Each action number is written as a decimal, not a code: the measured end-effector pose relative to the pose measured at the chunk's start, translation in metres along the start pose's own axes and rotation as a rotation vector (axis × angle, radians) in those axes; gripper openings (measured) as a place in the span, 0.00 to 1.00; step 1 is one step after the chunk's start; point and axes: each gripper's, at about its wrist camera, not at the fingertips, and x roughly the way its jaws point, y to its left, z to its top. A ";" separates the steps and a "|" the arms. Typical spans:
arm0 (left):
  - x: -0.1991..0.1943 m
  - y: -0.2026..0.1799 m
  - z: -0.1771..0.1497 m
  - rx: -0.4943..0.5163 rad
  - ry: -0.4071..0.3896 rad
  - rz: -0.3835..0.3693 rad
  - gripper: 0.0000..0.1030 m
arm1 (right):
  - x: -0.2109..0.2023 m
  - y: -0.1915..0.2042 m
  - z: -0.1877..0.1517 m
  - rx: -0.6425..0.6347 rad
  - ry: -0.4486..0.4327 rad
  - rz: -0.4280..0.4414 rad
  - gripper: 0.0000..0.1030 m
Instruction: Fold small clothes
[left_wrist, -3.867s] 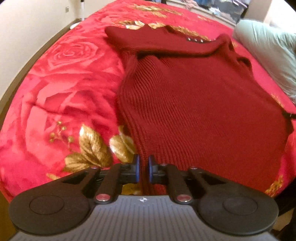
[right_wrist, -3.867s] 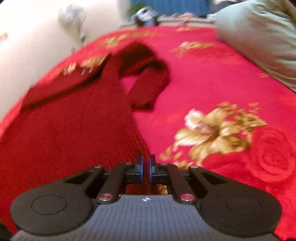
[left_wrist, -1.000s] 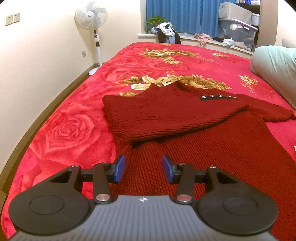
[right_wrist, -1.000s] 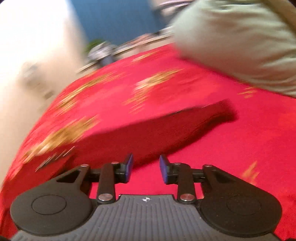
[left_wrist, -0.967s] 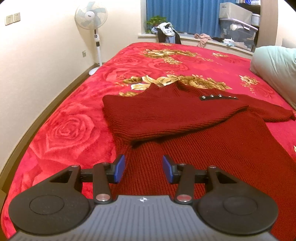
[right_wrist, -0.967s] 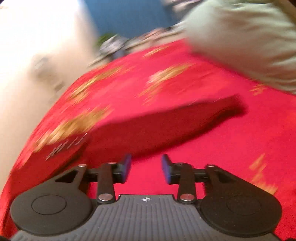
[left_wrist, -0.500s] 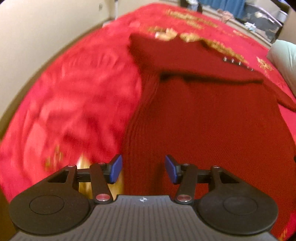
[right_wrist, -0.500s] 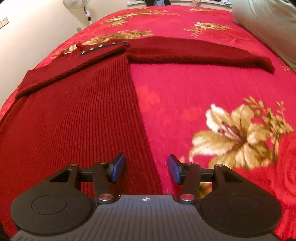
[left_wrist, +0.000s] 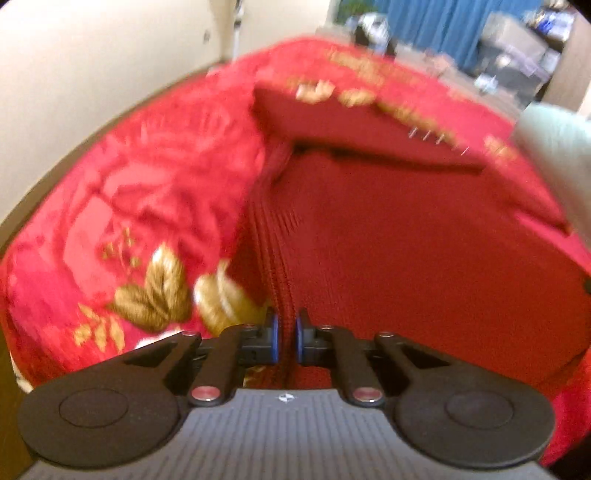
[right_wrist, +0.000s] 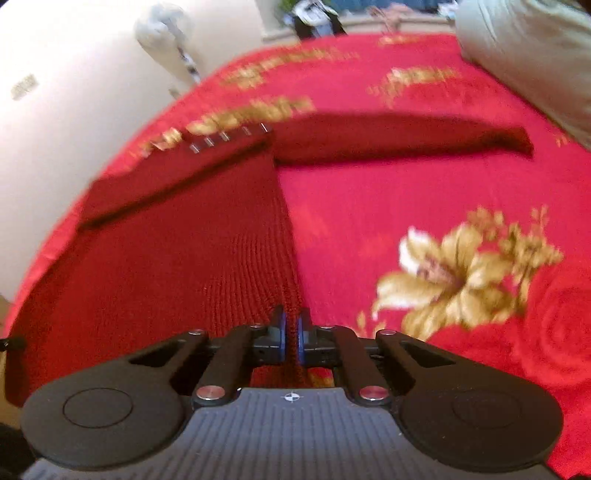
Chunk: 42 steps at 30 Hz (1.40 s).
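A: Where the bedspread (left_wrist: 122, 206) shows its gold leaves at nine o'clock, what has the left gripper (left_wrist: 286, 338) got?

B: Its jaws are closing on the sweater (left_wrist: 424, 236), whose knit hem edge is pinched between the blue pads.

A: And the garment itself?

B: It lies flat on the bed, running to twelve o'clock, one sleeve folded across the chest.

A: The right gripper (right_wrist: 290, 341)?

B: Clamped narrow on the other hem corner. The free sleeve (right_wrist: 406, 142) stretches toward two o'clock, near the pillow (right_wrist: 532, 48).

Both wrist views close above bed, angled down (fisheye); shared: sweater (left_wrist: 424, 240) (right_wrist: 177, 266), from opposite hem corners.
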 end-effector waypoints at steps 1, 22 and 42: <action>-0.011 -0.001 0.001 -0.001 -0.021 -0.014 0.08 | -0.013 -0.001 0.005 -0.008 -0.009 0.011 0.04; 0.001 -0.087 0.033 0.104 -0.104 -0.097 0.29 | 0.054 -0.009 -0.007 0.016 0.183 -0.075 0.30; 0.270 -0.336 0.148 0.368 -0.068 0.020 0.58 | 0.061 -0.023 0.011 -0.007 0.109 -0.105 0.34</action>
